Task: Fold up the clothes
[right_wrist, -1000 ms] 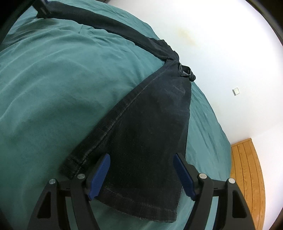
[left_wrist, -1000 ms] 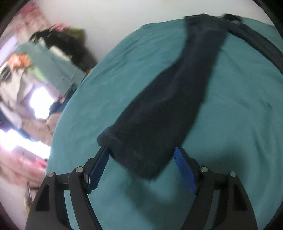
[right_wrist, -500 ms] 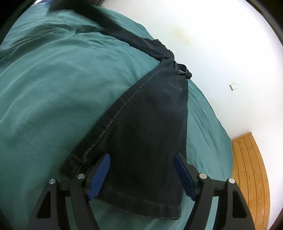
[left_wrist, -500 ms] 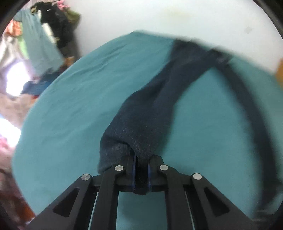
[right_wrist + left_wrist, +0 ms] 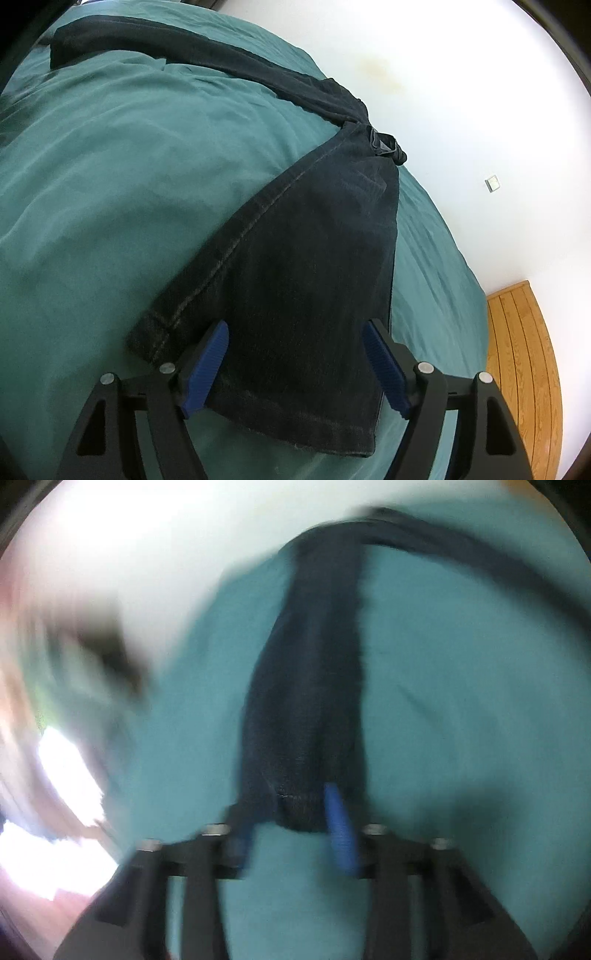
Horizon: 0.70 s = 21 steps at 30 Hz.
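- The dark jeans (image 5: pixel 295 236) lie spread in a V on the green bed (image 5: pixel 110 184).
- One leg runs long, straight away from the right gripper (image 5: pixel 295 369), whose fingers stand wide over the hem, not pinching.
- The other leg's hem sits just ahead of the left gripper (image 5: pixel 291 827). Its fingers are apart, but the picture is blurry.

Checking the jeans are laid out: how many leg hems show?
2: one hem between the open right gripper fingers, the other far across the bed.
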Each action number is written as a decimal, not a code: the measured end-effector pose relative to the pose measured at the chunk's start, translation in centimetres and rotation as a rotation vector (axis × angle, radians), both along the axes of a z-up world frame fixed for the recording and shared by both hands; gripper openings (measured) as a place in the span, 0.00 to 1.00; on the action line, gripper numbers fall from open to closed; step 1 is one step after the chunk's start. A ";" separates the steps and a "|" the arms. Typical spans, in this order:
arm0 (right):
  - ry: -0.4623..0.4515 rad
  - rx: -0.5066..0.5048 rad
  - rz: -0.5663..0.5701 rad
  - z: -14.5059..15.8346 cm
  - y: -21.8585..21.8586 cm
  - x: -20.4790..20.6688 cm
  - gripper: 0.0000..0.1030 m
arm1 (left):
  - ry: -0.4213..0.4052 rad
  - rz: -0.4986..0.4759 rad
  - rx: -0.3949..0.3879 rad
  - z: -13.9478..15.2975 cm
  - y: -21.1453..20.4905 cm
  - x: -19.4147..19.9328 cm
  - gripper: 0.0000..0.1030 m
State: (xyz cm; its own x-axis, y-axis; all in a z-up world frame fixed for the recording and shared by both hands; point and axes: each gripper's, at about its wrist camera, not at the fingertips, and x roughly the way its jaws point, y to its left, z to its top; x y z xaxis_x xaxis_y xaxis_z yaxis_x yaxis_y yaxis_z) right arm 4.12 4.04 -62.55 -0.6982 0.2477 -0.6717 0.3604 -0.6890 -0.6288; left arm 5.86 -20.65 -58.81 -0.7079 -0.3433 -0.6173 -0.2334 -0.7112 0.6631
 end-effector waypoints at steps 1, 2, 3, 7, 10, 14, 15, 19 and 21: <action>-0.001 -0.002 -0.003 0.0 0.1 0.1 0.73 | 0.050 -0.135 -0.182 -1.6 1.4 2.0 0.79; -0.003 -0.004 -0.006 0.0 0.1 0.1 0.74 | 0.100 -0.271 -0.365 -3.2 2.8 4.0 0.85; -0.004 -0.006 -0.009 0.0 0.2 0.2 0.75 | 0.105 -0.285 -0.371 -2.9 2.8 3.5 0.85; -0.011 -0.018 -0.023 0.0 0.4 0.5 0.75 | 0.106 -0.298 -0.331 -1.0 2.5 0.7 0.85; -0.009 -0.025 -0.028 -0.1 0.5 0.6 0.75 | 0.108 -0.307 -0.301 0.4 2.3 -1.4 0.83; -0.005 -0.022 -0.035 -0.1 0.4 0.7 0.75 | 0.109 -0.319 -0.261 2.3 2.0 -4.3 0.09; -0.004 -0.022 -0.037 -0.1 0.4 0.7 0.75 | 0.109 -0.322 -0.251 2.8 1.9 -5.0 0.08; 0.011 0.005 -0.037 -0.3 0.1 1.0 0.76 | 0.115 -0.345 -0.137 6.9 3.2 -5.5 0.14; 0.020 0.050 -0.027 -0.4 -0.5 1.2 0.77 | 0.122 -0.424 -0.301 5.0 4.5 -3.0 0.45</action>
State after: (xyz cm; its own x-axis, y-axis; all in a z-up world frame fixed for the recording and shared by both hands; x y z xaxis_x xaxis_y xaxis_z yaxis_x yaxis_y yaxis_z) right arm 5.31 3.59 -62.91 -0.7040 0.2995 -0.6439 0.3294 -0.6655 -0.6697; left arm 2.88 -16.16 -53.81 -0.8836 -0.1601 -0.4399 -0.3674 -0.3454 0.8636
